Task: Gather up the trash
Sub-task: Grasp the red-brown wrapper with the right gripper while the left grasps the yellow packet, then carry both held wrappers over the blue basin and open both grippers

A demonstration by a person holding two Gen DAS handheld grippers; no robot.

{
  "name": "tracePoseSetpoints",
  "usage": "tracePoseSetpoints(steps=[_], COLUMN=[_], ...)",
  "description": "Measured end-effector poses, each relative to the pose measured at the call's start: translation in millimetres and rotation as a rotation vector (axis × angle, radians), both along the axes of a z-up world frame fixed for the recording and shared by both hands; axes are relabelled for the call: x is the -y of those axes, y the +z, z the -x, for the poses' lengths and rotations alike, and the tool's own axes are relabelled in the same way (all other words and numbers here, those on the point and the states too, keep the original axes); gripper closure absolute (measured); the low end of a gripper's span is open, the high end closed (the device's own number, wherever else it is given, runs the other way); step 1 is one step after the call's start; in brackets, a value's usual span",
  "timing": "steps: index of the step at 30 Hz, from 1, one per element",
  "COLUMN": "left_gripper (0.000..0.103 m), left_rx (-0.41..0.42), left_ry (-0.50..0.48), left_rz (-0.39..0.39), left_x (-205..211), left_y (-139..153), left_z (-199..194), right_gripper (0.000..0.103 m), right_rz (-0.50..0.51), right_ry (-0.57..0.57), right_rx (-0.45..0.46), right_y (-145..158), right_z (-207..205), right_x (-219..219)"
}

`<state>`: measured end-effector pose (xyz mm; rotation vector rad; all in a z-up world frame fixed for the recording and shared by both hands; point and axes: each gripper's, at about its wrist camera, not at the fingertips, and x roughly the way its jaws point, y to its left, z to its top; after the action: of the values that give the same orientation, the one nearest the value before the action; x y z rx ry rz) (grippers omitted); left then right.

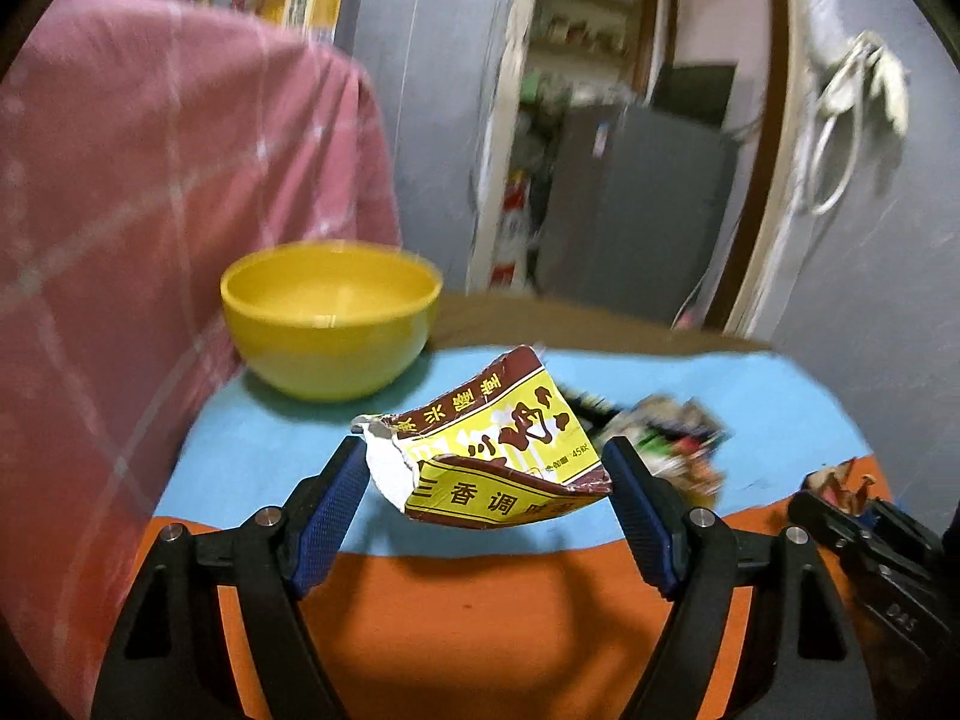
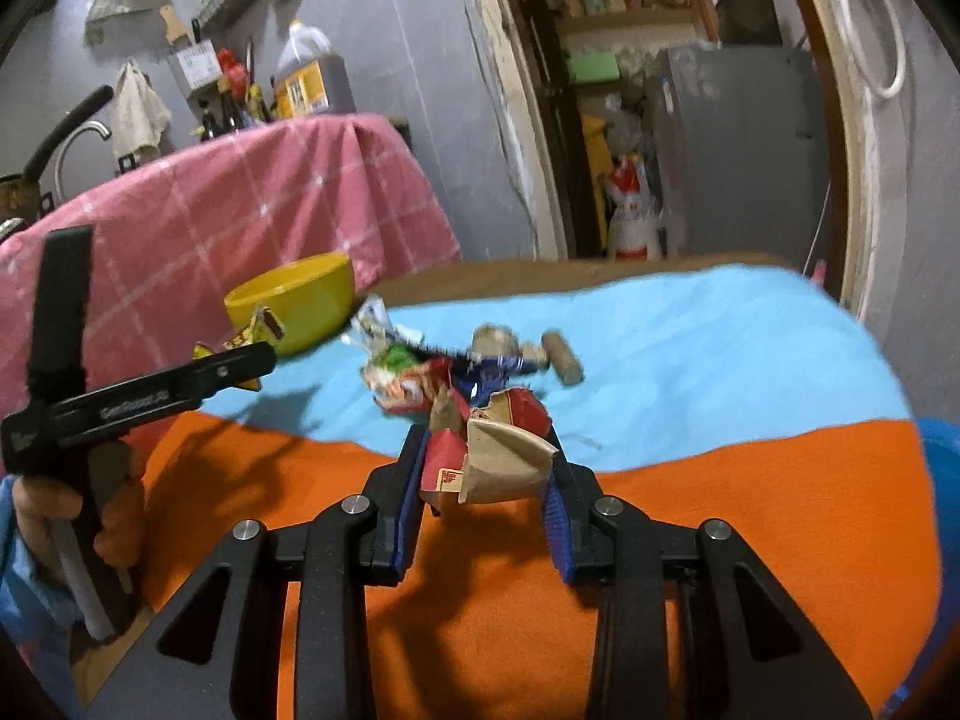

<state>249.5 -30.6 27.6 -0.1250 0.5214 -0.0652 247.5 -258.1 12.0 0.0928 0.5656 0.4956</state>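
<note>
Left tongs point(image 1: 486, 462): clamp yellow sachet point(image 1: 498, 456), frame centre. Right tongs point(image 2: 486, 468): clamp torn red-brown carton scrap point(image 2: 498, 456). Wrapper heap point(image 2: 432, 369) behind (blurred, contents unclear). Yellow bowl point(image 1: 330, 318), mid-left.

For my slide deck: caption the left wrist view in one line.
Left gripper holds a torn yellow seasoning packet in its jaws above the blue cloth, yellow bowl behind.
</note>
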Motion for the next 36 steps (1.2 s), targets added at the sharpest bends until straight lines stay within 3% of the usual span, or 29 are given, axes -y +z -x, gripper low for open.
tracePoseSetpoints(steps=[8,17,24,36], left_gripper=[0.029,0.029,0.028,0.028], left_rx=[0.182,0.281,0.219,0.029], left_ry=[-0.050,-0.194,-0.334,-0.537], left_rz=[0.059,0.095,0.147,0.098], left_x=[30.6,96.5,161.2,275.5], left_y=[29.0,56.8,62.4,42.6], left_z=[28.9,37.1,17.0,-13.3], right_gripper=[0.071,0.071,0.071,0.069], right_rz=[-0.029,-0.043,-0.043,-0.074], right_ry=[-0.089,-0.321,-0.525,-0.740], right_rx=[0.230,0.397,0.428,0.244], right_y=[39.5,67.7,70.7,39.9], right_z=[30.5,53.3,68.9,72.2], right_x=[23.6,87.1,147.1,228.1])
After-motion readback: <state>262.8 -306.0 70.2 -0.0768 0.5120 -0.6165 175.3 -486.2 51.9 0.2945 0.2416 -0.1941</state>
